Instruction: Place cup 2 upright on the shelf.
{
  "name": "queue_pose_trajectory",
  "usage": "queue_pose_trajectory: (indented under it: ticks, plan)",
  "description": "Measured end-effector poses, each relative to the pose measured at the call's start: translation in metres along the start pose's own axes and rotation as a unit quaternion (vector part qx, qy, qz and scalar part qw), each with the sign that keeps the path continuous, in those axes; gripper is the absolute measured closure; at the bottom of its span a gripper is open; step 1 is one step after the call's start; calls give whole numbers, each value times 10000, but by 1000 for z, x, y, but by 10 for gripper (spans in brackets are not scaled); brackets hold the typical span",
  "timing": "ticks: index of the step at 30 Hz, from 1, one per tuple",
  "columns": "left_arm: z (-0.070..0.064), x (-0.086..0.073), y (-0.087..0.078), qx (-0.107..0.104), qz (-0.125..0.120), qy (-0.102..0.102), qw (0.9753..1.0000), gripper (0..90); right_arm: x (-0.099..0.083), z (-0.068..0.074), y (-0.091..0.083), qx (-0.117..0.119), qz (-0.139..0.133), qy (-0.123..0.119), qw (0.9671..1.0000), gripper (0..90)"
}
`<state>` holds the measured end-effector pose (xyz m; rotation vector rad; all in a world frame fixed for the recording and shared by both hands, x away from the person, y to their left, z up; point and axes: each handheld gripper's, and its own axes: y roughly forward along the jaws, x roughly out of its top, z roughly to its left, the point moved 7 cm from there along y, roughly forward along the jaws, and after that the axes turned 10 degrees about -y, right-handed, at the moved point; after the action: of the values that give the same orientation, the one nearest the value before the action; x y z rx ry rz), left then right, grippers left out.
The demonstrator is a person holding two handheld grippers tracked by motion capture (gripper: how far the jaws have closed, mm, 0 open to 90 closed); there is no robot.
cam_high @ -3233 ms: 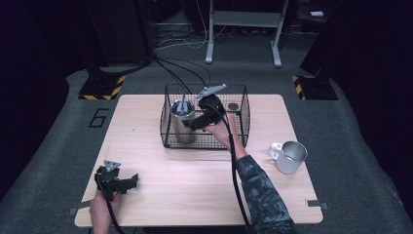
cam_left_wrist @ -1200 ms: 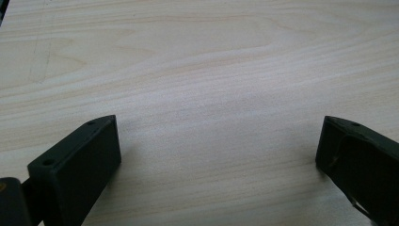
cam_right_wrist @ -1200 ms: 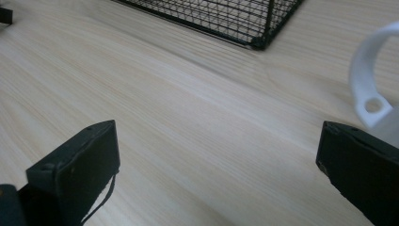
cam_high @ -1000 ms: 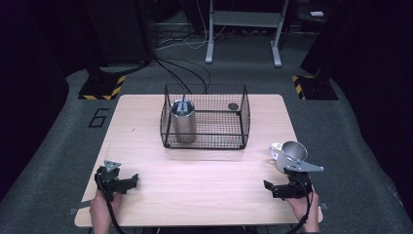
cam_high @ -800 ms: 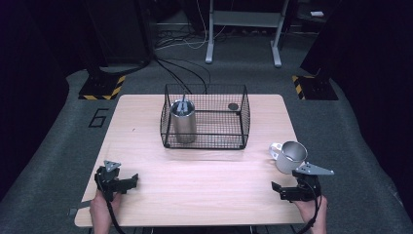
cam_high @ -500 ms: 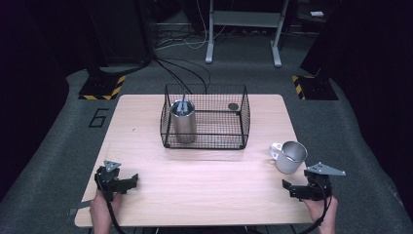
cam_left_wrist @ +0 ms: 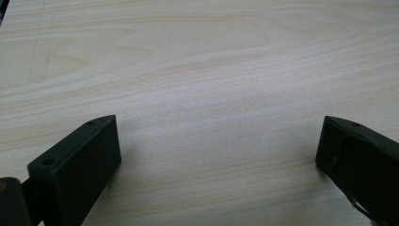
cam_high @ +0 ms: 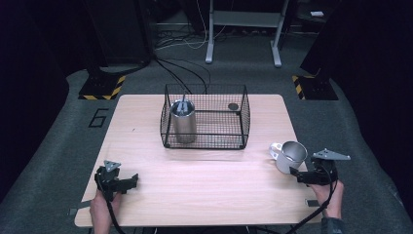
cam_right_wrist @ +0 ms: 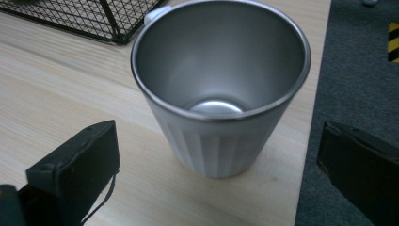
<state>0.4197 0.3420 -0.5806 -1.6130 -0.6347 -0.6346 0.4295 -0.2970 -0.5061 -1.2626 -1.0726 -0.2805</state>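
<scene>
Notably, the right gripper (cam_right_wrist: pixel 216 155), jaws spread wide and empty, faces the steel mug (cam_right_wrist: pixel 220 84) standing upright near the table's (cam_high: pixel 204 190) right edge, where an off-centre closure could topple it onto the floor; the left gripper (cam_high: pixel 127 181) rests spread.

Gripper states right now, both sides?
Left gripper: open, holding nothing, over bare table.
Right gripper: open, holding nothing, facing the steel mug.

Left tongs (cam_high: pixel 127 182) low at near left — jaws wide, right tongs (cam_high: pixel 298 175) likewise, near right
</scene>
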Motion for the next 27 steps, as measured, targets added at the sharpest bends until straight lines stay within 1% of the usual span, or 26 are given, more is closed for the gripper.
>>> queue_pose_trajectory:
  ticks: [1, 2, 3, 6, 10, 11, 12, 13, 14, 15, 16, 17, 18, 20, 22, 23, 24, 25, 27]
  plan:
    - [0, 0, 0, -1, 0, 0, 10000, 4, 3, -1, 1, 67, 3, -17, 10000, 0]
    - [0, 0, 0, -1, 0, -3, 10000, 5, 6, -2, 2, 48, -19, -59, 10000, 0]
    - [0, 0, 0, -1, 3, -2, 10000, 5, 9, -3, 3, 79, 34, -113, 9999, 0]
    - [0, 0, 0, -2, 4, -4, 10000, 5, 17, -5, 6, 62, 28, -252, 9997, 0]
    - [0, 0, 0, -3, 4, -6, 10000, 5, 25, -8, 10, 99, 169, -447, 9988, 0]
    - [0, 0, 0, -2, 2, -5, 10000, 5, 27, -8, 12, 139, 237, -501, 9984, 0]
    - [0, 0, 0, -2, 4, -5, 10000, 5, 29, -9, 14, 124, 218, -543, 9982, 0]
    - [0, 0, 0, -3, -17, -11, 10000, 5, 31, -10, 15, 195, 256, -564, 9979, 0]
    - [0, 0, 0, -2, 4, -5, 10000, 5, 32, -10, 17, 196, 239, -565, 9979, 0]
    - [0, 0, 0, -2, 3, -5, 10000, 5, 33, -10, 18, 222, 306, -624, 9973, 0]
    - [0, 0, 0, -3, 3, -6, 10000, 5, 34, -11, 20, 202, 293, -664, 9972, 0]
    - [0, 0, 0, -2, 3, -5, 10000, 5, 35, -10, 22, 271, 327, -667, 9969, 0]
    - [0, 0, 0, -3, 4, -6, 10000, 5, 37, -10, 24, 261, 311, -696, 9967, 0]
    - [0, 0, 0, -3, 3, -5, 10000, 5, 37, -10, 27, 276, 432, -762, 9958, 0]
    - [0, 0, 0, -3, 3, -5, 10000, 5, 37, -10, 30, 309, 467, -737, 9957, 6]
    - [0, 0, 0, -2, 3, -5, 10000, 5, 37, -10, 31, 324, 484, -809, 9950, 14]
    - [0, 0, 0, -3, 3, -5, 10000, 5, 38, -10, 32, 350, 475, -802, 9950, 27]
    - [0, 0, 0, -2, 3, -4, 10000, 5, 38, -9, 33, 399, 439, -740, 9955, 43]
    - [0, 0, 0, -2, 4, -4, 10000, 5, 39, -10, 34, 401, 430, -789, 9951, 45]
